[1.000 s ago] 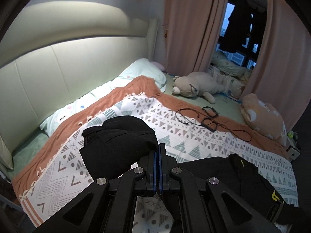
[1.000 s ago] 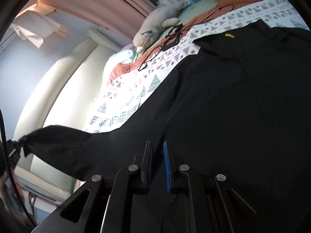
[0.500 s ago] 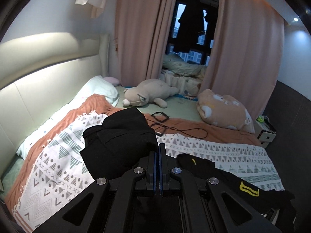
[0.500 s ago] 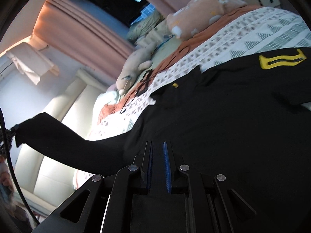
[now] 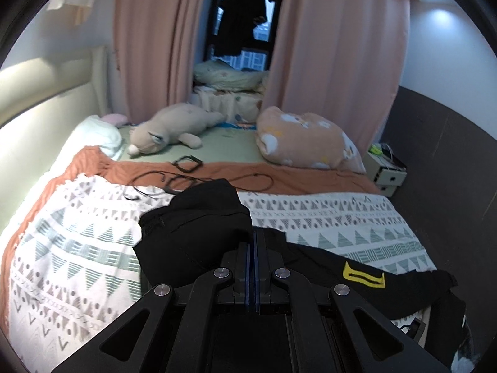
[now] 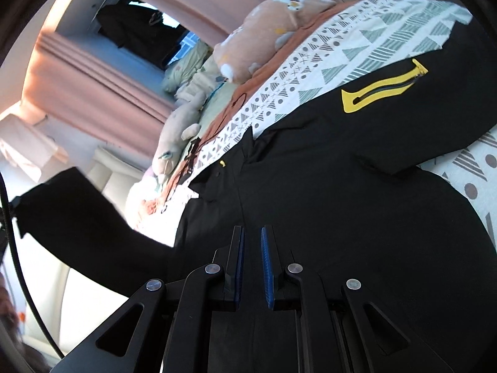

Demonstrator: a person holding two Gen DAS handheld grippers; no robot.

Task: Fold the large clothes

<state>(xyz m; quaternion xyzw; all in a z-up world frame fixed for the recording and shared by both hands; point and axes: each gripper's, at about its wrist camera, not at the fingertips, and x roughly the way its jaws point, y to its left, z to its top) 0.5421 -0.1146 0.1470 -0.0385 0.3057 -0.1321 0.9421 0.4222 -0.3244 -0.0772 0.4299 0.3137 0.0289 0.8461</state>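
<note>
plush toys [image 5: 174,129], cables [image 5: 186,180] — perhaps chargers, curtains [image 5: 335,46]

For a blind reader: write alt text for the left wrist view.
The shut left gripper pinches a bunched part of a black jacket and holds it up over a patterned blanket on a bed. The rest of the jacket, with a yellow-trimmed pocket, lies to the right. Behind are two plush toys and pink curtains.

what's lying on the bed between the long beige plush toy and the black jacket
In the left wrist view, a tangle of black cable lies between the long beige plush toy and the black jacket, across the orange blanket and the patterned throw.
</note>
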